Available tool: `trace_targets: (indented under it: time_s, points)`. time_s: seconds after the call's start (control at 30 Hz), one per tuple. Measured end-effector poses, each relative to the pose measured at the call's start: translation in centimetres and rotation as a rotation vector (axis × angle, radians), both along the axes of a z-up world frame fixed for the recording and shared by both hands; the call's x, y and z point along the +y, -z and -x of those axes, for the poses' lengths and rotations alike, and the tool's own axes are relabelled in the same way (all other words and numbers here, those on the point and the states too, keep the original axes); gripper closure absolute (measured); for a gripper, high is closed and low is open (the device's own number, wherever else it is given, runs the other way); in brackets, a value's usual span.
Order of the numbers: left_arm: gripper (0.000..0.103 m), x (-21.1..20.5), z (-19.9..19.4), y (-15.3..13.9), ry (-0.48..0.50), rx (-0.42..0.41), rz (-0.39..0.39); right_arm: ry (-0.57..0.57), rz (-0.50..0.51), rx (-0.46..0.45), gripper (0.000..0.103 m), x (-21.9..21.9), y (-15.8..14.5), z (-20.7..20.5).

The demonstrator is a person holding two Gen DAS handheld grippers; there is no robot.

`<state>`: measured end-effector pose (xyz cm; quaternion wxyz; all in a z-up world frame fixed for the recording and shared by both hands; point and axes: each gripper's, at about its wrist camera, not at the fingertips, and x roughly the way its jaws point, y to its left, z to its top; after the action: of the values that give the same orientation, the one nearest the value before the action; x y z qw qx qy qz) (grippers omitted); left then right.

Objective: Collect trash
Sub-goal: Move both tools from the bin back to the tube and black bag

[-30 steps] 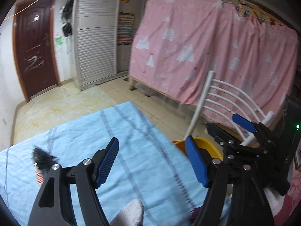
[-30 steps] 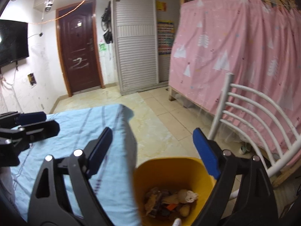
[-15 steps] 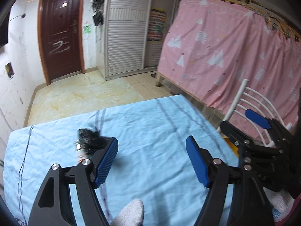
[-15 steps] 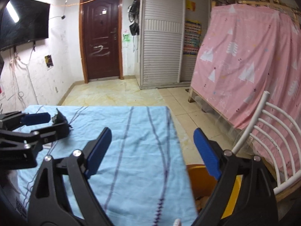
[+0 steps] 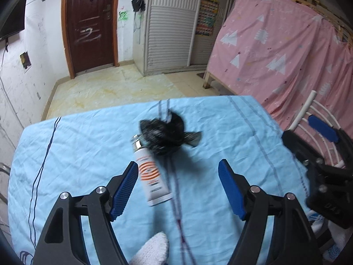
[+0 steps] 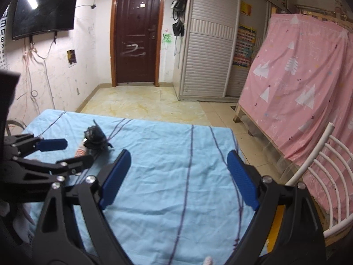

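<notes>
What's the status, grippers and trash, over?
Left gripper open, empty. Right gripper open, empty. Tube and black wad touching on blue cloth, ahead of left. Path clear.

Black hand-held gripper [image 5: 178,187], blue pads [image 5: 124,189]

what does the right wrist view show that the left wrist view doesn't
Only the right wrist view shows the wall-mounted TV in full, a sliver of the yellow bin beside the table, and the left gripper from the side, open.

Only the left wrist view shows the white tube with orange rings clearly, lying between the left gripper's open fingers, its cap end against the black crumpled bag, plus the right gripper at the right edge.

Both share the blue tablecloth, brown door, pink curtain and white chair.
</notes>
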<state>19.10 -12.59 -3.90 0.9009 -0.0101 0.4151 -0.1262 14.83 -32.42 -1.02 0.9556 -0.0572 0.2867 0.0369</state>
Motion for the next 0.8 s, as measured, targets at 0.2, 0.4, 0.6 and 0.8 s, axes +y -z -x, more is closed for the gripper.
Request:
trace_targets:
  time_s: [0.2, 0.4, 0.6, 0.8]
  points:
    - [0.037, 2.5, -1.7, 1.8, -0.054, 0.081, -0.001, -0.035, -0.018, 0.018, 0.012, 1.4, 0.2, -0.9]
    - [0.037, 4.0, -3.0, 2.7, -0.070, 0.089, 0.003, -0.071, -0.040, 0.038, 0.012, 2.9, 0.4, -2.1]
    - [0.050, 4.4, -3.8, 2.9, -0.085, 0.058, -0.018, -0.112, -0.068, 0.061, 0.012, 4.2, 0.8, -3.6]
    - [0.087, 4.4, -4.2, 2.7, -0.075, 0.048, -0.052, -0.160, -0.093, 0.104, 0.012, 5.4, 1.7, -5.1]
